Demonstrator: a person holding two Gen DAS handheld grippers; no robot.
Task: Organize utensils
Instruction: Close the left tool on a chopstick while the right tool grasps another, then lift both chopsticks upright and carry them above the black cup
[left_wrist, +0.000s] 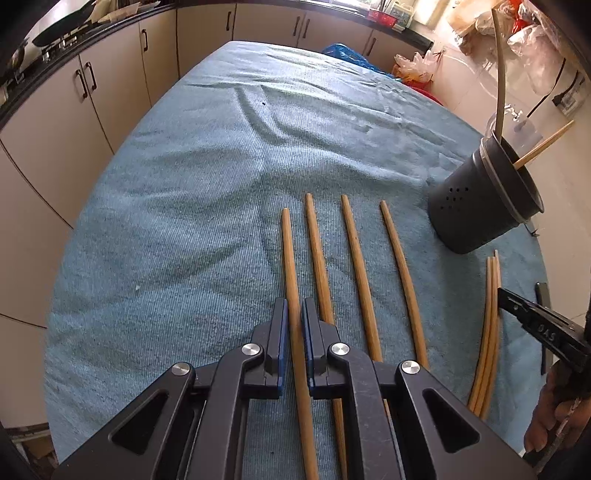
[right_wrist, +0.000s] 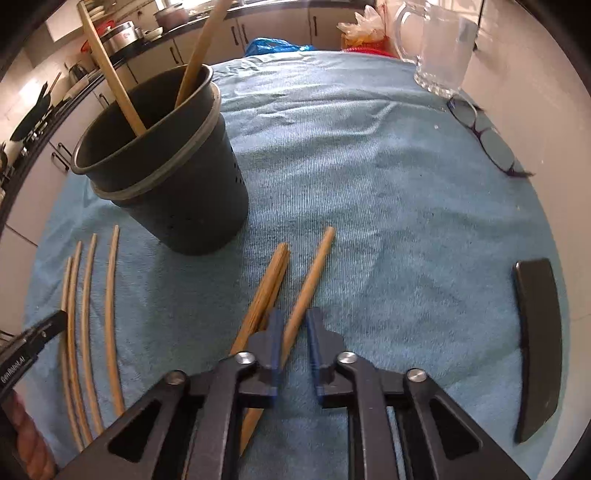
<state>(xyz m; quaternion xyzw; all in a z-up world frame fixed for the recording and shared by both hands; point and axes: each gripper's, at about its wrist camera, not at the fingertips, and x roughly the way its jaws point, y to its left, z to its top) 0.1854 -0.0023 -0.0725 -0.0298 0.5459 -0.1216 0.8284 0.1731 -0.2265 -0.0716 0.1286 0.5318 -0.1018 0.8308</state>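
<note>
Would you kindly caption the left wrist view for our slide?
Left gripper shut on the leftmost chopstick of four on the blue towel, near the dark holder.
</note>
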